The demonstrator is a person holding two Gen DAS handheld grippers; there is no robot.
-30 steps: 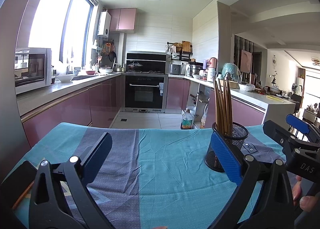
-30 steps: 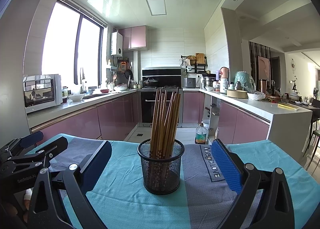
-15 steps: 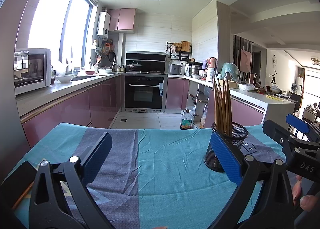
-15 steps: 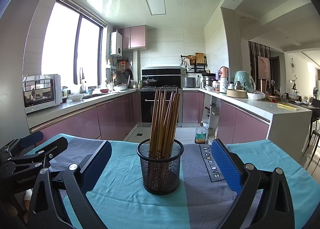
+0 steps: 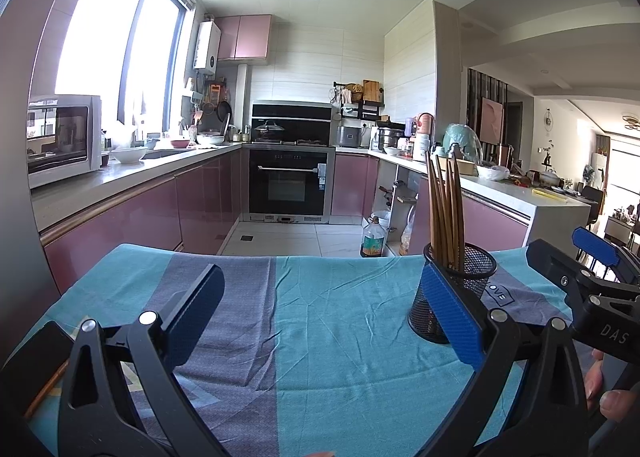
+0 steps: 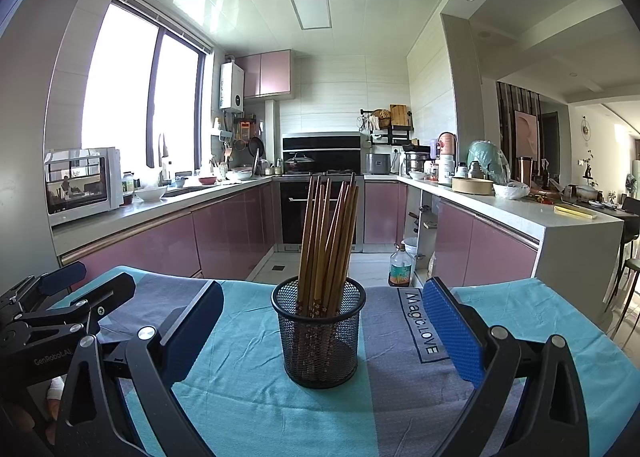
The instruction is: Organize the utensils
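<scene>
Holder: the black wire-mesh cup (image 6: 319, 335) stands upright on the teal and grey tablecloth (image 6: 256, 409), dead ahead of the right gripper (image 6: 320, 333), between its spread, empty jaws.
Chopsticks: the brown wooden chopsticks (image 6: 326, 245) stand near vertical in the cup, tips up.
Nearer claw: the right; from the left gripper (image 5: 320, 321), also spread and empty, the cup lies off to the right.
Views: only the left wrist view shows a brown stick-like thing (image 5: 44, 389) at the cloth's left edge, possibly a stray chopstick.

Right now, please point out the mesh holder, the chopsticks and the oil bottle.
mesh holder (image 6: 320, 341), right wrist view, front wall.
chopsticks (image 6: 326, 241), right wrist view, middle of bundle.
oil bottle (image 6: 399, 269), right wrist view, label.
</scene>
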